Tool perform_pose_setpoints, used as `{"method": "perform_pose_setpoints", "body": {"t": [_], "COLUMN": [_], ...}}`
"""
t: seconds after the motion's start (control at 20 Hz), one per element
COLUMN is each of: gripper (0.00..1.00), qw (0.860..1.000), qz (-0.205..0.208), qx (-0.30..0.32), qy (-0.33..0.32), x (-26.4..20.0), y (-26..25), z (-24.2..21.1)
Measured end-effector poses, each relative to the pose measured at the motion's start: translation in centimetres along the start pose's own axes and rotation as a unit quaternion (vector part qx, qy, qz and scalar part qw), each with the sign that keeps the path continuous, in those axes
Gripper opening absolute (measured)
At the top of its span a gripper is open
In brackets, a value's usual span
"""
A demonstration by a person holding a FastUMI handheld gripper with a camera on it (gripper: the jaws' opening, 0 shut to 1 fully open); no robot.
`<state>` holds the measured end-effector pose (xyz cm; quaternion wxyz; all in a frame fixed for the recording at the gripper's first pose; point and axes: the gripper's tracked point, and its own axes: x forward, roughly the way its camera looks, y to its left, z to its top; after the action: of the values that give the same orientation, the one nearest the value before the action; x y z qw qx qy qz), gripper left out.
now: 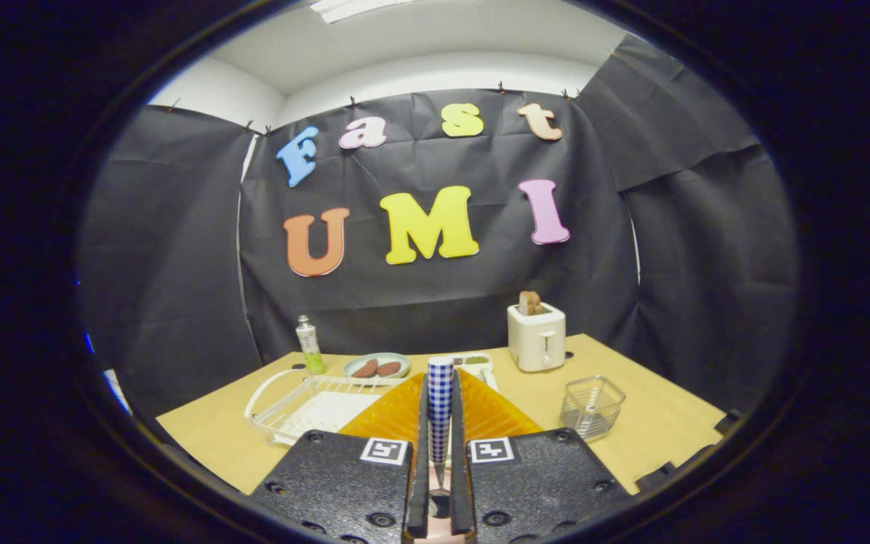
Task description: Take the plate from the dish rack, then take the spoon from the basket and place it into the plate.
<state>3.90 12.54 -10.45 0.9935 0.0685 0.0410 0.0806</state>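
No readable text, brand or number can be found on the things on the desk (654, 423). The small bottle (309, 346) at the far side of the desk carries a label, but it is too small to read. The toaster (536, 337) shows no marking that can be made out. On the gripper (440, 453) body, two square black-and-white coded markers (384, 451) sit one on each side of the closed fingers; they are patterns, not letters.
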Motion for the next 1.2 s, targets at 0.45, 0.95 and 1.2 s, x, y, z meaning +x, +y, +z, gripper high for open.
{"method": "perform_pose_setpoints", "body": {"t": [0.45, 0.95, 1.2], "gripper": [0.17, 0.17, 0.19], "qw": [0.998, 0.997, 0.997], "qz": [-0.027, -0.037, -0.038], "qx": [-0.025, -0.045, -0.045], "qy": [-0.049, -0.052, -0.049], "x": [-1.0, -1.6, -1.9], "y": [5.0, 4.9, 3.7], "z": [-5.8, -8.1, -8.3]}}
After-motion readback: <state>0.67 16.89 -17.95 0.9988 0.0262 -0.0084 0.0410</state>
